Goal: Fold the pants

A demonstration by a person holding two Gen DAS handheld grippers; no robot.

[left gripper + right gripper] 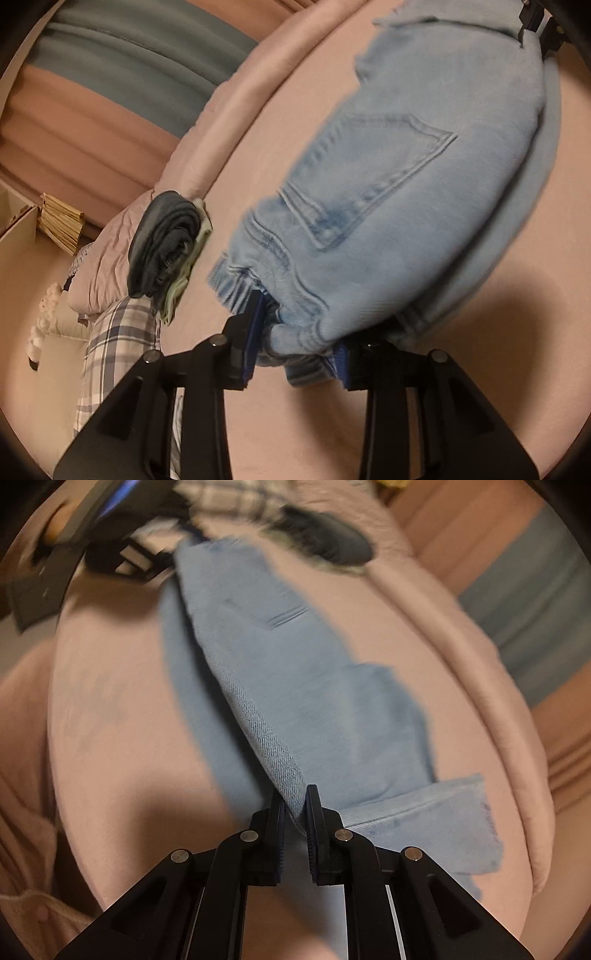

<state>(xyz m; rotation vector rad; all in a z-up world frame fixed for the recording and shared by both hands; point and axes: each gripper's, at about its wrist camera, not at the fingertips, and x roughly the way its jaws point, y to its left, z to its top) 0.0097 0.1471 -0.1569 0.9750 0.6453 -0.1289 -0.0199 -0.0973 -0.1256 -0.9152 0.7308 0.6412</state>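
Light blue jeans [406, 177] are held stretched above a pink bed [295, 424], back pocket up. My left gripper [295, 354] is shut on the bunched waistband end. My right gripper [295, 823] is shut on a folded edge of the jeans [280, 686] at the leg end; the frayed hem [443, 812] lies beside it. The right gripper also shows at the top right of the left wrist view [535, 22], and the left gripper shows blurred at the top left of the right wrist view [122, 557].
A stack of folded dark and pale green clothes [170, 251] lies on the bed near its raised pink edge [236, 110]. A plaid cloth [118, 343] and pillows [103, 266] lie beyond. Curtains [110, 92] hang behind.
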